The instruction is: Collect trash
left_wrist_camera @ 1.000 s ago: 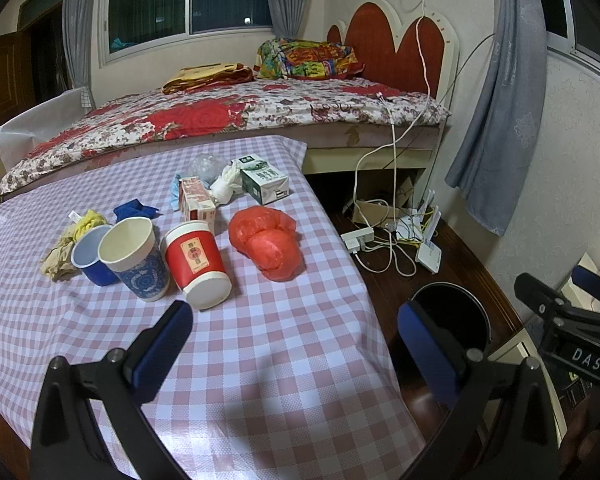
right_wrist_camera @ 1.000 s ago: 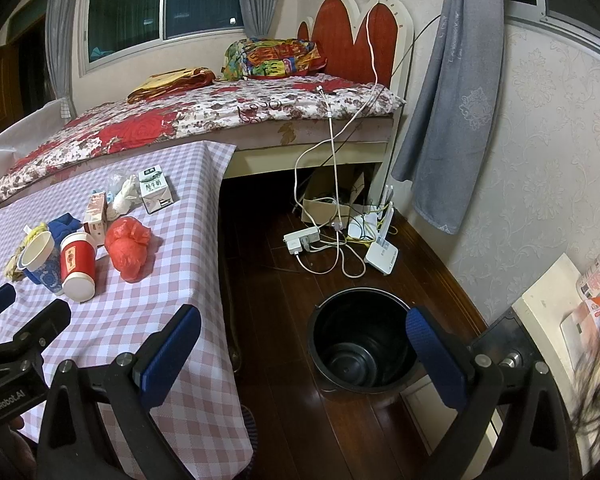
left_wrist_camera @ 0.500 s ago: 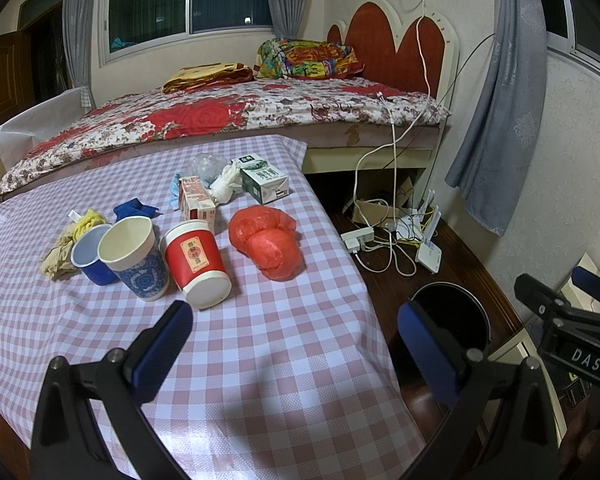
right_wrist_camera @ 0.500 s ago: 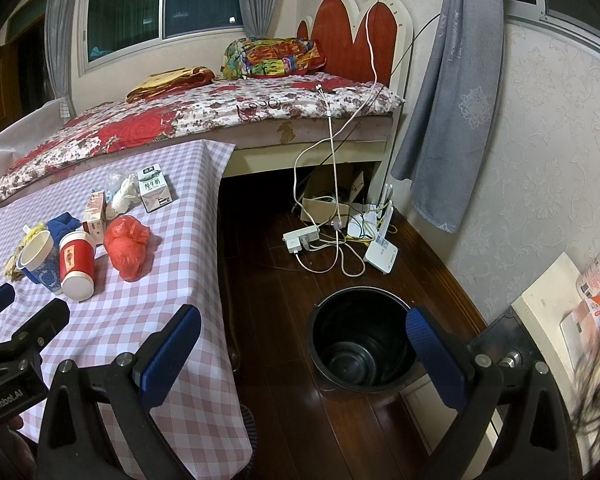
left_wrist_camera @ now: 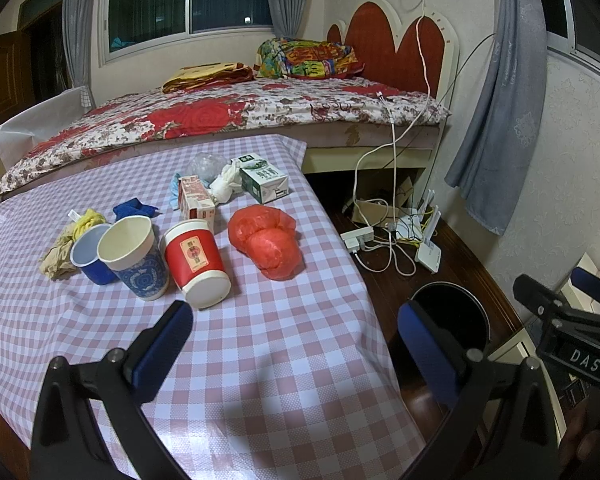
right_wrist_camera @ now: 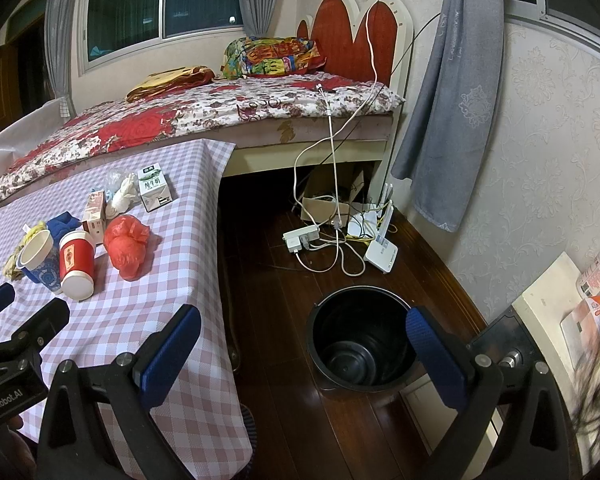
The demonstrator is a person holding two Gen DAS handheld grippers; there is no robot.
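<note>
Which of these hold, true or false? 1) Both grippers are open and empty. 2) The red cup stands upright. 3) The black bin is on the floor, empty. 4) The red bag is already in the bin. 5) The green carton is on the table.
1) Left gripper and right gripper are open, empty: true.
2) False: the red cup lies tipped on its side.
3) The bin: true.
4) False: the red bag is on the table.
5) The green carton: true.
</note>
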